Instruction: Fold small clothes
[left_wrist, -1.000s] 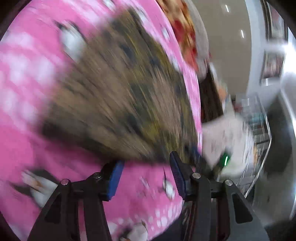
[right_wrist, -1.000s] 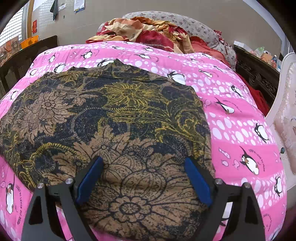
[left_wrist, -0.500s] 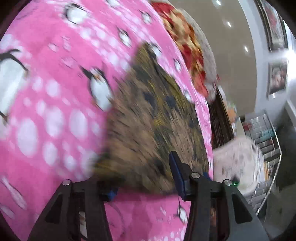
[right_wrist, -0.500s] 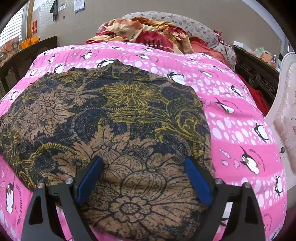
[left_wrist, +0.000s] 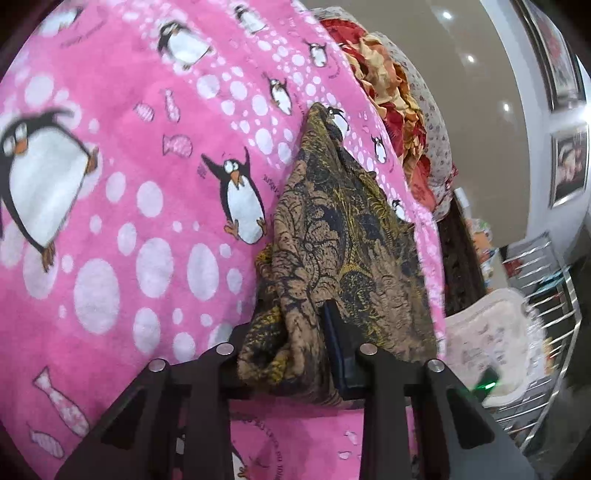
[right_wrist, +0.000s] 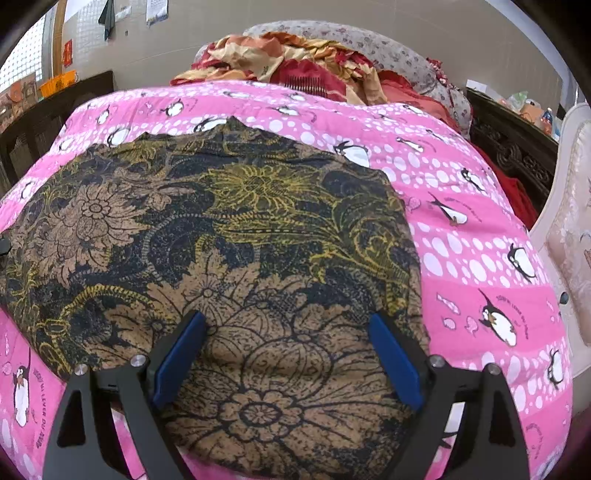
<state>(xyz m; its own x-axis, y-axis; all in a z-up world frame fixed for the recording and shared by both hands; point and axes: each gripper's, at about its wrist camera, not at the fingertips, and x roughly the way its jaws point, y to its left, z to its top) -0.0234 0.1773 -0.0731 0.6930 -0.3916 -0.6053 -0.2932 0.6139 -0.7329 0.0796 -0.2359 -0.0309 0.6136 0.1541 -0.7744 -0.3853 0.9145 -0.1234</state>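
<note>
A brown, black and yellow floral cloth (right_wrist: 229, 229) lies spread on a pink penguin blanket (right_wrist: 461, 184). My right gripper (right_wrist: 286, 332) hovers open over the cloth's near part, its blue pads wide apart and nothing pinched. In the left wrist view the same cloth (left_wrist: 343, 236) is seen from its side edge, on the blanket (left_wrist: 129, 184). My left gripper (left_wrist: 295, 332) is closing its jaws on a bunched fold of that edge. The cloth fills the gap and hides the left finger's pad.
A heap of red and orange bedding (right_wrist: 295, 55) lies at the bed's far end. Dark carved wooden furniture (right_wrist: 517, 155) and a pale upholstered chair (right_wrist: 569, 229) stand to the right. A metal rack (left_wrist: 546, 273) stands beyond the bed's edge.
The left gripper swung toward the cloth's side edge and its jaws narrowed around a bunch of the fabric. The right gripper and the spread cloth stayed still.
</note>
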